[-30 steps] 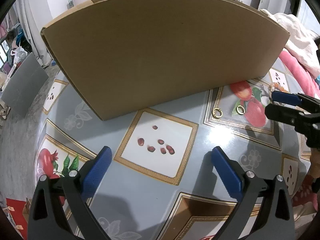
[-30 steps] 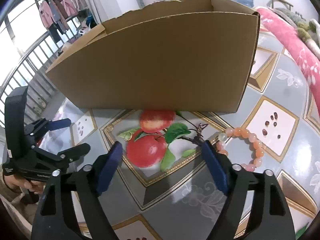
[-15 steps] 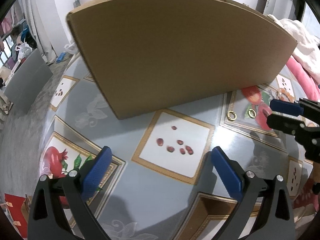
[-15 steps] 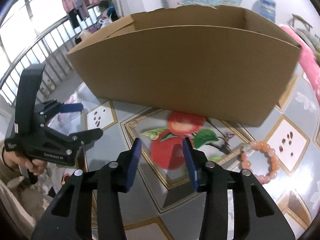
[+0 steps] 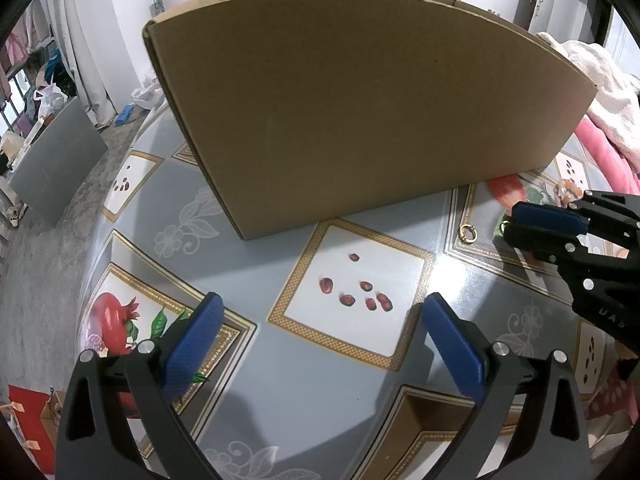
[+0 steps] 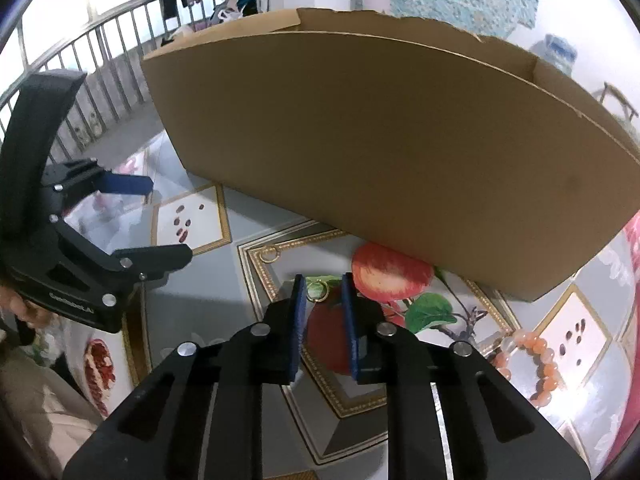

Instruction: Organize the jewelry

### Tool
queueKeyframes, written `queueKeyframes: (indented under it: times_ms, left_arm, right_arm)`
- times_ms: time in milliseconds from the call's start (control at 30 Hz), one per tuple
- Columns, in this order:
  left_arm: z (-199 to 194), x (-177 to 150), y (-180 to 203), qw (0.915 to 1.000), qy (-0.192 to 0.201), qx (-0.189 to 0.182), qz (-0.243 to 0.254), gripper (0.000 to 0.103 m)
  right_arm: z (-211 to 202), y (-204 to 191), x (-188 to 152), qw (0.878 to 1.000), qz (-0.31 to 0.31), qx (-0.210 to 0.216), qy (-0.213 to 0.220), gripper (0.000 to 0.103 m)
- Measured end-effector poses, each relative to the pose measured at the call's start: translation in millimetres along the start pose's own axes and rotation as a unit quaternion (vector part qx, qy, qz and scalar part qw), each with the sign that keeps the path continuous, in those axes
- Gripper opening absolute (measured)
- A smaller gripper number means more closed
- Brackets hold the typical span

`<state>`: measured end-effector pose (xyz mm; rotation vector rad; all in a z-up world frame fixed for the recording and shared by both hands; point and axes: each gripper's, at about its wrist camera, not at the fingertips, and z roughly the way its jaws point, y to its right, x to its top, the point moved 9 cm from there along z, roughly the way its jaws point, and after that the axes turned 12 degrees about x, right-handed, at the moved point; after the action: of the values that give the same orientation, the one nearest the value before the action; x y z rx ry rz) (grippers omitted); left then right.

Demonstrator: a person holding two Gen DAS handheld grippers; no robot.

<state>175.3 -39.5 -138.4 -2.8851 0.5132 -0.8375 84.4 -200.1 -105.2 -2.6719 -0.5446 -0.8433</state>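
— Where's the jewelry?
— One gold ring (image 6: 317, 289) lies on the tabletop (image 6: 192, 288) at the tips of the right gripper (image 6: 323, 296). Its fingers (image 6: 298, 320) have just been closing to a narrow gap; whether they pinch the ring, I cannot tell. A second ring (image 6: 269, 255) lies nearby, a bead bracelet (image 6: 536, 364) toward the right edge.
— And the rest?
— The cardboard box (image 6: 380, 140) stands behind them. The left gripper (image 5: 320, 332) hovers wide open, holding nothing.

Two rings (image 6: 269, 255) (image 6: 318, 289) on the table (image 5: 304, 400) before the cardboard box (image 5: 360, 112) — bead bracelet (image 6: 536, 364) rightward.
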Motion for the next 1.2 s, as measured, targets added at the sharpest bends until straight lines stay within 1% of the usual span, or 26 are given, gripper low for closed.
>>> queueKeyframes:
  times_ms: [67,267,467,533,633,800,900,1000,1067,1100,1167,1200]
  left_arm:
    - [0.6,1.5,0.0,1.0,0.001,0.0,0.0,0.098]
    - [1.7,-3.0,-2.4,1.0,0.004,0.001,-0.003,0.098]
    - [-5.0,-8.6,-1.5,0.9999,0.016,0.002,-0.003,0.097]
    - [-9.5,-10.1,1.4,0.9996,0.027,0.006,0.008,0.097]
    - [-20.6,-7.5,9.9,0.9987,0.047,-0.006,0.018,0.097]
    - [-33.3,0.6,28.4,0.997,0.066,-0.032,0.026,0.096]
    - [-36.1,4.1,38.4,0.9963,0.066,-0.047,0.031,0.089]
    - [-36.0,6.1,46.7,0.9957,0.065,-0.057,0.033,0.081]
    - [-35.3,7.9,49.4,0.9952,0.064,-0.068,0.029,0.072]
    - [-35.6,8.2,51.2,0.9948,0.064,-0.074,0.027,0.07]
    - [-37.4,8.1,53.6,0.9938,0.065,-0.087,0.024,0.062]
    - [-36.6,8.8,56.4,0.9933,0.064,-0.093,0.022,0.06]
  right_arm:
    - [0.0,-2.5,-1.1,1.0,-0.006,-0.003,-0.002,0.009]
    - [7.6,-9.2,-1.8,1.0,0.003,-0.005,0.002,0.008]
    - [-4.9,-0.4,-14.2,1.0,0.029,-0.011,0.001,0.008]
    - [-9.7,1.2,-21.0,0.999,0.036,-0.015,-0.001,0.008]
    - [-16.7,5.4,-32.3,0.998,0.051,-0.022,-0.001,0.008]
    - [-20.3,9.1,-39.4,0.997,0.068,-0.023,0.005,0.008]
    - [-20.3,9.9,-41.2,0.997,0.072,-0.024,0.011,0.008]
    - [-24.1,12.2,-43.2,0.997,0.074,-0.024,0.015,0.008]
    - [-25.3,14.0,-44.0,0.997,0.075,-0.024,0.016,0.008]
    - [-23.0,12.7,-42.7,0.997,0.076,-0.025,0.017,0.008]
    - [-23.3,13.5,-43.9,0.997,0.077,-0.025,0.018,0.008]
    - [-24.3,13.8,-45.0,0.996,0.078,-0.025,0.019,0.008]
